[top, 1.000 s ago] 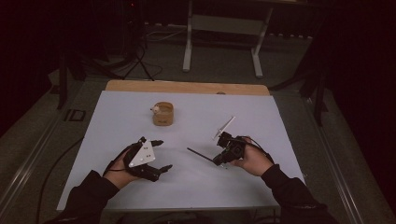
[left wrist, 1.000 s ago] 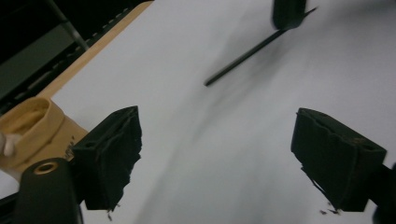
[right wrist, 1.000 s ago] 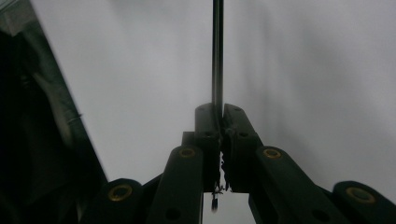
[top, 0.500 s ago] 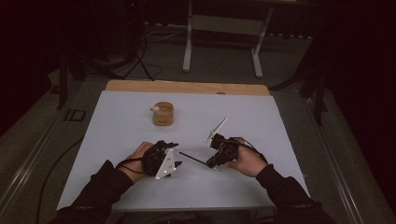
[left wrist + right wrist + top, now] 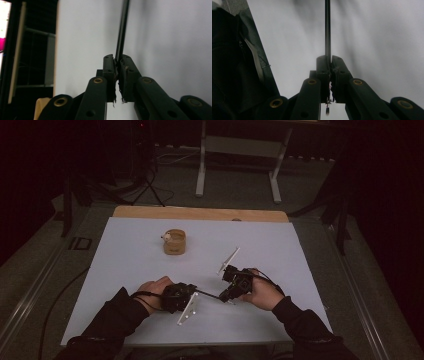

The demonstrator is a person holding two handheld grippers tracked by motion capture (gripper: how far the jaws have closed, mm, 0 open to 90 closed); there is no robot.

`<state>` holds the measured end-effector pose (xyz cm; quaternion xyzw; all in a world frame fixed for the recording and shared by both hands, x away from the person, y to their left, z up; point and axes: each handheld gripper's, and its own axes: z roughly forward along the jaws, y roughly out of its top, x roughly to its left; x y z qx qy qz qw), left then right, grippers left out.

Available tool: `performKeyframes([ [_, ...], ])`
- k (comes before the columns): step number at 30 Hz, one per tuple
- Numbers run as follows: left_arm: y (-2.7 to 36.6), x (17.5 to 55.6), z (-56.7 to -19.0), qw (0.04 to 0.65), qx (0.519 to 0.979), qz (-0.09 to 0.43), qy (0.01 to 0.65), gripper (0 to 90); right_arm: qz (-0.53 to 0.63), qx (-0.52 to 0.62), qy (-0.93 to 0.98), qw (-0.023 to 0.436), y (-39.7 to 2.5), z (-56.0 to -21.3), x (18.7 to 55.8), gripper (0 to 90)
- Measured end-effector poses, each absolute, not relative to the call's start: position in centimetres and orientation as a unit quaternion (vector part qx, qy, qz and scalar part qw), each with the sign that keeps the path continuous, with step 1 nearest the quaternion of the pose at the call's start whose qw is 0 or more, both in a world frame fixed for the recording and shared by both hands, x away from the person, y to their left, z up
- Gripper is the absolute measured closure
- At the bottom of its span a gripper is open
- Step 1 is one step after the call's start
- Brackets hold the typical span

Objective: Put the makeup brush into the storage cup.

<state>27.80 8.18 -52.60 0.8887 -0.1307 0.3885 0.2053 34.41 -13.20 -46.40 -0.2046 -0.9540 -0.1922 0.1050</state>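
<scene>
Cup sits far back on the white table, out of the way. Both grippers, left gripper and right gripper, pinch the thin black stick tight between them, one at each end.

A small round wooden cup stands upright on the white sheet that covers the counter, toward the far left, with something pale at its rim. A bare wooden strip of the counter shows along the far edge. Beyond it, a metal stand with two legs rests on the dark floor.
</scene>
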Motion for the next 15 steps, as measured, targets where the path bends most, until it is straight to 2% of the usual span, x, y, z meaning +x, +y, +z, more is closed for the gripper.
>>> performKeyframes([
  [3, 8.3, 28.0, -52.5, 0.208, 0.899, 0.367, -0.117, 85.7, -0.205, -0.203, -0.952, 0.102, -13.4, -46.2, 34.5, 84.3],
  [5, 8.4, 28.3, -52.3, 0.205, 0.907, 0.354, -0.102, 85.8, -0.220, -0.208, -0.949, 0.091, -13.6, -45.7, 34.5, 73.5],
  [8, 8.7, 28.6, -51.9, 0.213, 0.914, 0.334, -0.087, 85.9, -0.250, -0.224, -0.939, 0.068, -14.2, -44.3, 34.9, 66.0],
  [15, 9.0, 28.9, -50.9, 0.231, 0.933, 0.275, -0.015, 85.9, -0.316, -0.236, -0.918, 0.030, -16.3, -40.7, 35.2, 57.6],
])
